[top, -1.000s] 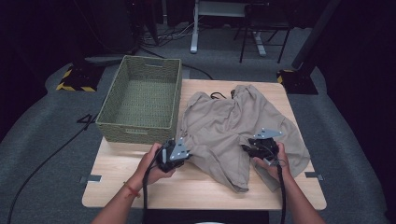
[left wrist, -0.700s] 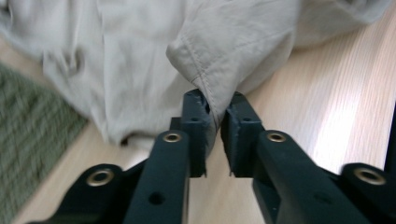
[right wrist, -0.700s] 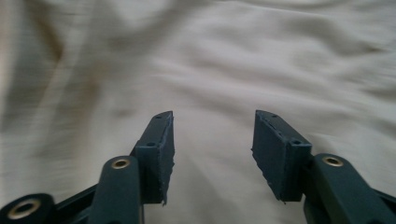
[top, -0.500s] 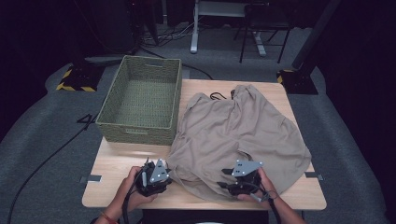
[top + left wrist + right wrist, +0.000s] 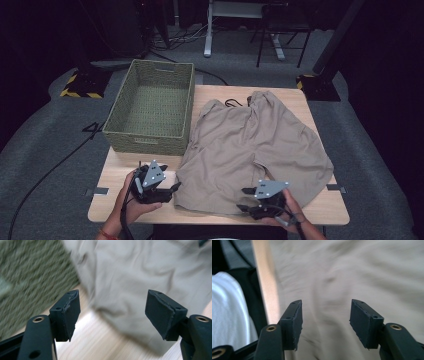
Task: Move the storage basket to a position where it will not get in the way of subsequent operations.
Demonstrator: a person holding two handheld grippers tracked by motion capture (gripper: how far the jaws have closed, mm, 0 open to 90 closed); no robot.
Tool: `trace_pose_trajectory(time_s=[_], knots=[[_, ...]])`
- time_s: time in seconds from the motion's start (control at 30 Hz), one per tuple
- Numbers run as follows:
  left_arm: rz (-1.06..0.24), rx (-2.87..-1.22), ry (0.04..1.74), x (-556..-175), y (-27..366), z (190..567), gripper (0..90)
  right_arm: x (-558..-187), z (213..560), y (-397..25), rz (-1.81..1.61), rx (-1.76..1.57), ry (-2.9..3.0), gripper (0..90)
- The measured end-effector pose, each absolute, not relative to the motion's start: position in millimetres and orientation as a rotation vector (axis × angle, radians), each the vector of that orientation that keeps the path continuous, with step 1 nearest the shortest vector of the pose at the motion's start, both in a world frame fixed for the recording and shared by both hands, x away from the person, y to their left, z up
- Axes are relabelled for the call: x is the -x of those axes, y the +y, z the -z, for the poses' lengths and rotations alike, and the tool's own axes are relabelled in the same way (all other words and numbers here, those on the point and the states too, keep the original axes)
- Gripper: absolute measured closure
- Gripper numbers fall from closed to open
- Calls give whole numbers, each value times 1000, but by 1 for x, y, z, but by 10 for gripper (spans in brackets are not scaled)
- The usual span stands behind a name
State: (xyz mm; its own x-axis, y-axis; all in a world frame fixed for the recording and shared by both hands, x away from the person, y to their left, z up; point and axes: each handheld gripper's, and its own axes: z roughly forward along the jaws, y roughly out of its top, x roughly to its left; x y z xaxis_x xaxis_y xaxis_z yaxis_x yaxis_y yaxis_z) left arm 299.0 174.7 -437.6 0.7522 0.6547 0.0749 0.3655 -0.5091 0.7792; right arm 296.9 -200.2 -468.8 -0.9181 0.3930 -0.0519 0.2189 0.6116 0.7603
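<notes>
The wooden table carried everything, and the largest thing on it was a pair of tan shorts, spread flat across the middle and right of the tabletop, the waistband with its dark drawstring toward the far edge and the two leg hems reaching almost to the near edge. Beside the shorts, at the far left corner, stood an olive woven basket, its right wall just beside the left leg of the shorts and its left side hanging out past the left edge of the table. The left gripper sat near the near left corner, held in the person's left hand, its jaws spread wide apart and gripping nothing; in the left gripper view the hem of the shorts lay on bare wood between and beyond the jaws (the picture was blurred). The right gripper hung at the near edge over the right leg's hem, held by the right hand, its jaws likewise standing apart and empty; the right gripper view showed tan cloth under the parted jaws and the table edge to one side.
</notes>
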Motion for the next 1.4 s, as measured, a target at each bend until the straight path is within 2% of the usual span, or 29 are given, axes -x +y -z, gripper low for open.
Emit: trace_pose_trajectory(time_s=[0.17,0.23,0.4,0.63,0.73,0.8,0.87,0.97,1.07,1.2,1.3,1.4], knots=[[-393,-2265,634,-305,135,455,298,-313,449,-271,-1109,-739,2381,477],[-361,-2300,613,-309,122,464,297,-322,456,-298,-952,-834,2314,498],[-309,-2288,660,-326,102,485,296,-341,482,-345,-998,-1089,2356,543],[-309,-2322,638,-340,88,498,288,-340,494,-320,-1028,-1008,2480,579],[-296,-2311,640,-347,90,500,274,-336,495,-301,-1057,-975,2495,639],[-297,-2309,657,-353,92,500,274,-333,495,-284,-1089,-938,2531,649],[-325,-2317,687,-355,95,498,274,-329,495,-264,-1080,-894,2552,644],[-368,-2334,697,-355,100,496,274,-326,493,-233,-1042,-829,2590,588],[-362,-2336,722,-357,109,495,275,-325,488,-220,-1046,-777,2611,545],[-386,-2340,764,-358,123,494,275,-321,464,-251,-1143,-817,2473,502],[-427,-2353,786,-356,127,492,289,-317,443,-299,-1098,-910,2291,500],[-445,-2350,755,-350,125,487,290,-315,435,-356,-979,-1070,2086,541]])
